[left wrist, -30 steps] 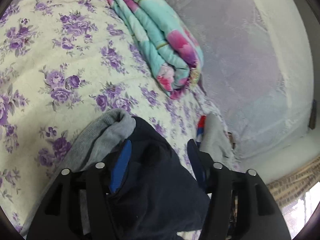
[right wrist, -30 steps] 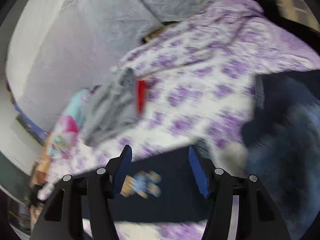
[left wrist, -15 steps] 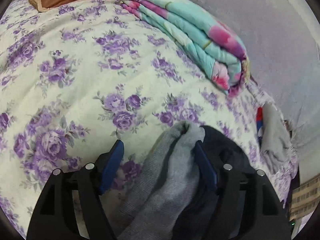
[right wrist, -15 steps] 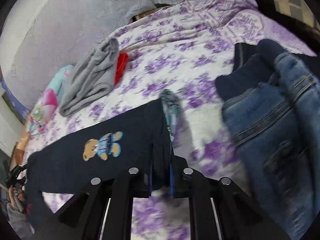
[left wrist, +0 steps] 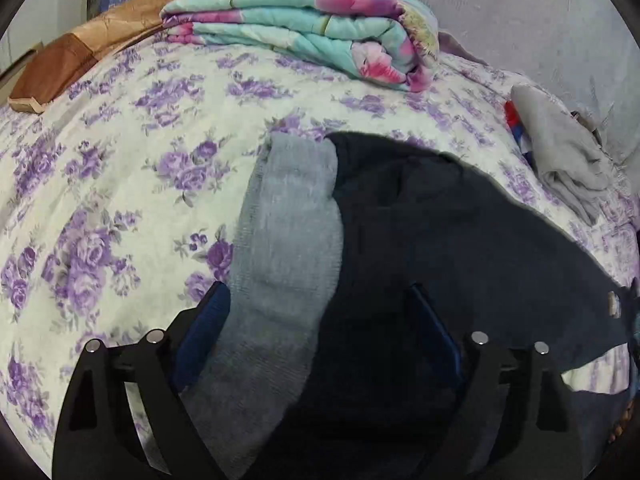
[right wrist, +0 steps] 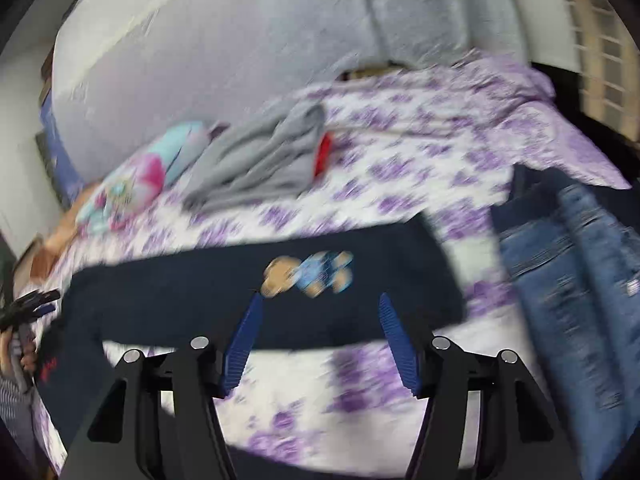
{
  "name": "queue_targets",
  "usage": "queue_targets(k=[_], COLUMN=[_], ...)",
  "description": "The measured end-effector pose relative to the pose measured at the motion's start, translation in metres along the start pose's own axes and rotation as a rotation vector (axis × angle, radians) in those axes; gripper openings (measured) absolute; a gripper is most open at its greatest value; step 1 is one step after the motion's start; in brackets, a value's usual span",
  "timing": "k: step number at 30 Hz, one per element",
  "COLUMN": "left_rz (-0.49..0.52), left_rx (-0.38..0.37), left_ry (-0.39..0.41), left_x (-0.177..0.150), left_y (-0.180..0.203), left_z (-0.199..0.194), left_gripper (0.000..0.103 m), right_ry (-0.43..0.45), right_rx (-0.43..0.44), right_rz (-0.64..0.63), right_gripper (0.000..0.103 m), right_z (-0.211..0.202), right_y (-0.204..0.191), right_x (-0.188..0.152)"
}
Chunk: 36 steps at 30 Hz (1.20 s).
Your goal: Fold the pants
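Dark navy pants (left wrist: 440, 220) with a grey inner part (left wrist: 288, 216) lie on the flowered bed sheet (left wrist: 120, 160). My left gripper (left wrist: 318, 296) is open, low over the pants' near end, and the cloth runs between its blue fingers (left wrist: 212, 312). In the blurred right wrist view the pants (right wrist: 180, 300) stretch flat across the bed, with a teddy-bear print (right wrist: 308, 274) facing up. My right gripper (right wrist: 320, 300) is open just in front of their near edge and holds nothing. The left gripper (right wrist: 24, 308) shows at the far left, held by a hand.
A folded turquoise and pink quilt (left wrist: 304, 28) lies at the back of the bed beside a brown pillow (left wrist: 80, 56). A grey garment (right wrist: 260, 168) with a red patch sits behind the pants. Blue jeans (right wrist: 580, 280) are piled at the right. A grey padded wall (right wrist: 240, 40) stands behind.
My right gripper, shut on the pants' edge half a second ago, has opened and drawn back. The pants now lie flat. The left gripper stays open while its view has swung up.
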State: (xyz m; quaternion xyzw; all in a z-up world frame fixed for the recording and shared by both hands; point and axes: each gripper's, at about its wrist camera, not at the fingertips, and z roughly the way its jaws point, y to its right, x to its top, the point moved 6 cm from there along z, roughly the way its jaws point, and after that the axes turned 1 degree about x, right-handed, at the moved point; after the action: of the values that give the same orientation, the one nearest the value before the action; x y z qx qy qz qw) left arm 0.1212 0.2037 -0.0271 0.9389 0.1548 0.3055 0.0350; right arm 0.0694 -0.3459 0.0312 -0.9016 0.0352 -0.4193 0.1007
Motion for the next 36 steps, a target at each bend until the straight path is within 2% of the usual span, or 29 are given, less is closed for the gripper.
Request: queue_targets(k=[1, 2, 4, 5, 7, 9, 10, 12, 14, 16, 18, 19, 21, 23, 27, 29, 30, 31, 32, 36], left_rz=[-0.001, -0.001, -0.004, -0.016, -0.020, 0.015, 0.034, 0.080, 0.111, 0.172, 0.260, 0.291, 0.381, 0.426, 0.417, 0.393, 0.374, 0.358, 0.342, 0.295], left_rx=[0.000, 0.007, 0.041, 0.041, -0.015, -0.055, -0.072, -0.112, -0.112, -0.051, 0.057, 0.093, 0.122, 0.172, 0.159, 0.142, 0.126, 0.113, 0.096, 0.054], left_ry=[0.013, 0.022, 0.034, 0.069, 0.158, 0.191, 0.199, 0.182, 0.142, 0.124, 0.152, 0.171, 0.189, 0.194, 0.212, 0.214, 0.221, 0.225, 0.230, 0.268], left_x=[0.001, 0.000, -0.006, -0.009, -0.015, -0.027, -0.033, -0.049, -0.064, -0.081, -0.093, -0.094, -0.104, -0.107, -0.108, -0.105, -0.102, -0.099, -0.094, -0.065], left_y=[0.000, -0.001, -0.006, -0.007, 0.000, 0.008, 0.013, 0.025, 0.030, 0.033, 0.045, 0.051, 0.066, 0.072, 0.071, 0.066, 0.062, 0.059, 0.055, 0.037], left_z=[-0.004, -0.007, -0.013, -0.023, -0.049, -0.069, -0.077, -0.084, -0.078, -0.062, -0.059, -0.060, -0.061, -0.060, -0.070, -0.074, -0.078, -0.081, -0.084, -0.105], left_gripper=[0.091, 0.093, 0.093, 0.093, 0.093, 0.093, 0.093, 0.096, 0.096, 0.096, 0.096, 0.098, 0.099, 0.099, 0.099, 0.099, 0.099, 0.099, 0.099, 0.099], right_ry=[-0.038, -0.116, -0.200, -0.213, -0.163, -0.059, -0.034, -0.023, -0.048, -0.128, -0.210, -0.220, -0.161, -0.097, -0.114, -0.166, -0.231, -0.260, -0.254, -0.257], right_rx=[-0.002, -0.002, -0.032, -0.042, -0.050, -0.070, -0.050, 0.005, 0.055, 0.097, 0.090, 0.082, 0.071, 0.092, 0.136, 0.139, 0.112, 0.082, 0.061, 0.092], right_rz=[-0.009, -0.032, -0.054, -0.048, -0.031, 0.002, 0.010, 0.019, 0.015, -0.007, -0.032, -0.035, -0.009, -0.008, -0.083, -0.169, -0.227, -0.263, -0.290, -0.318], right_gripper=[0.071, 0.080, 0.081, 0.081, 0.081, 0.087, 0.090, 0.094, 0.096, 0.097, 0.098, 0.098, 0.097, 0.097, 0.100, 0.100, 0.100, 0.100, 0.100, 0.100], right_z=[0.009, 0.025, 0.045, 0.047, 0.032, 0.004, -0.006, -0.021, -0.026, -0.018, -0.002, 0.000, -0.014, -0.032, -0.041, -0.035, -0.024, -0.018, -0.020, -0.025], right_y=[-0.006, -0.012, -0.013, -0.012, -0.012, -0.011, -0.014, -0.023, -0.033, -0.043, -0.044, -0.045, -0.045, -0.051, -0.073, -0.087, -0.092, -0.095, -0.099, -0.106], right_x=[-0.008, -0.019, -0.033, -0.037, -0.029, -0.022, -0.021, -0.027, -0.040, -0.064, -0.079, -0.080, -0.070, -0.066, -0.080, -0.095, -0.108, -0.113, -0.111, -0.109])
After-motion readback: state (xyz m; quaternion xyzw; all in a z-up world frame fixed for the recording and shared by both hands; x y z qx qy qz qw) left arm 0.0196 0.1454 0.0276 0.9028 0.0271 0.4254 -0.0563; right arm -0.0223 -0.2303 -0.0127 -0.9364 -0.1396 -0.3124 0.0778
